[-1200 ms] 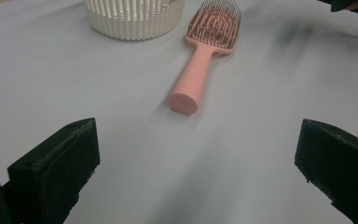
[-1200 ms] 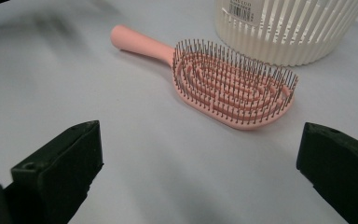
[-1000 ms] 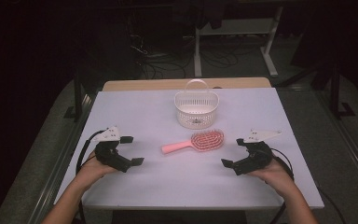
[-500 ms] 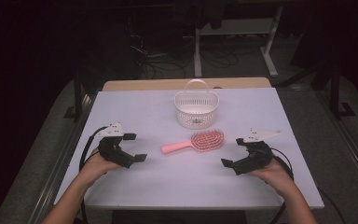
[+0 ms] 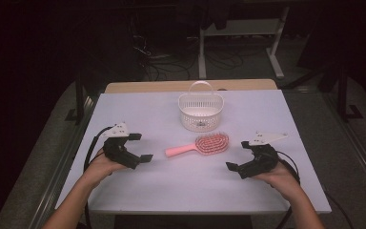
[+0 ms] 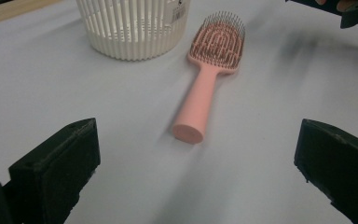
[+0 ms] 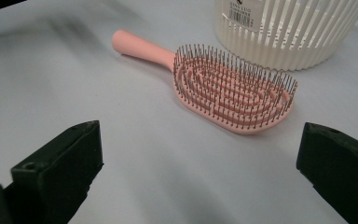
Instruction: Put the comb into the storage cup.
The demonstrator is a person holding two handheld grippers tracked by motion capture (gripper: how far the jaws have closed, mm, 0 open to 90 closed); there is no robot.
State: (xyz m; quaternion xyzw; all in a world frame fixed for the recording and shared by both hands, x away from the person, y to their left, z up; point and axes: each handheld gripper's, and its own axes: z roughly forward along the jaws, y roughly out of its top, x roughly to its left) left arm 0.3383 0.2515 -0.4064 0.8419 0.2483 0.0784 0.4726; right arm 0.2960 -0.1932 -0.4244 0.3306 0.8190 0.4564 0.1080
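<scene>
A pink hairbrush [image 5: 198,145] lies bristles up in the middle of the white table [image 5: 171,191], its handle pointing left. My left gripper [image 5: 140,147] is open just left of the handle end, apart from it. My right gripper [image 5: 238,155] is open to the right of the brush head, also clear of it. The left gripper view shows the hairbrush [image 6: 209,79] handle-first ahead of the open left gripper [image 6: 198,158]. Seen from the right gripper view, the hairbrush [image 7: 228,88] lies head-first in front of the open right gripper [image 7: 200,163]. Nothing sits between either pair of jaws.
A white slatted basket [image 5: 201,109] with a handle stands just behind the brush; it also appears as the basket [image 6: 130,28] and the basket [image 7: 289,32] in the gripper views. A wooden strip [image 5: 186,86] runs along the table's far edge, with dark floor and cables beyond.
My left gripper has crept forward and slightly right, toward the brush handle. The right gripper, brush and basket have stayed put.
</scene>
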